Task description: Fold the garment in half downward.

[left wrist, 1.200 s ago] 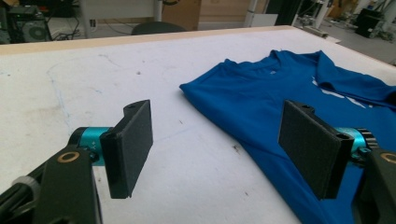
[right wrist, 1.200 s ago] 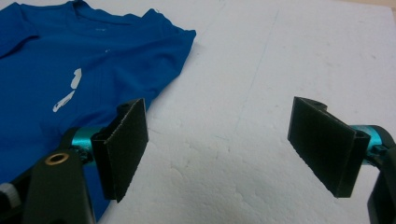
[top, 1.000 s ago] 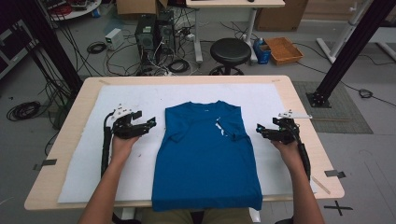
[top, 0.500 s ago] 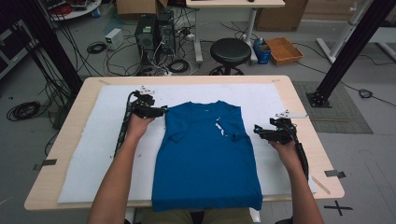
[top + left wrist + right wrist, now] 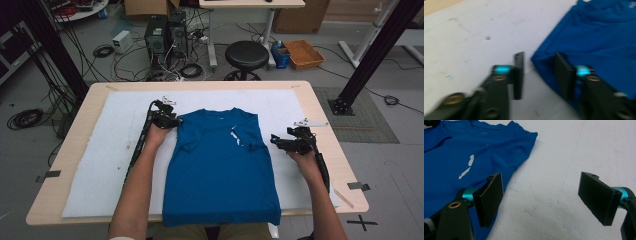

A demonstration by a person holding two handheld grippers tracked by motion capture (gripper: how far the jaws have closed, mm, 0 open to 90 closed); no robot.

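Blue T-shirt [image 5: 220, 165] lay flat, front up, on the white mat [image 5: 105, 165], collar toward the far edge, hem at the near edge by the person. Small white print on the chest.

Left gripper [image 5: 172, 121] sat at the shirt's left sleeve/shoulder corner. In the left gripper view its jaws had just been closing and stood part-closed, w/ the sleeve hem [image 5: 544, 60] between them: 1 jaw on bare mat, the other over the blue cloth. Gap showed on the mat side, pads not yet pinching; frame blurred, so contact on the cloth side unclear.

Right gripper [image 5: 278, 142] lay on the mat just beside the right sleeve, jaws wide open, holding nothing; only mat between the pads [image 5: 489, 195].

Judgement: step in hand looked like pinching the left sleeve for a fold. To do it well: get the lower jaw under the hem, catch both layers, close fully before lifting, keep low to avoid dragging the shirt body.
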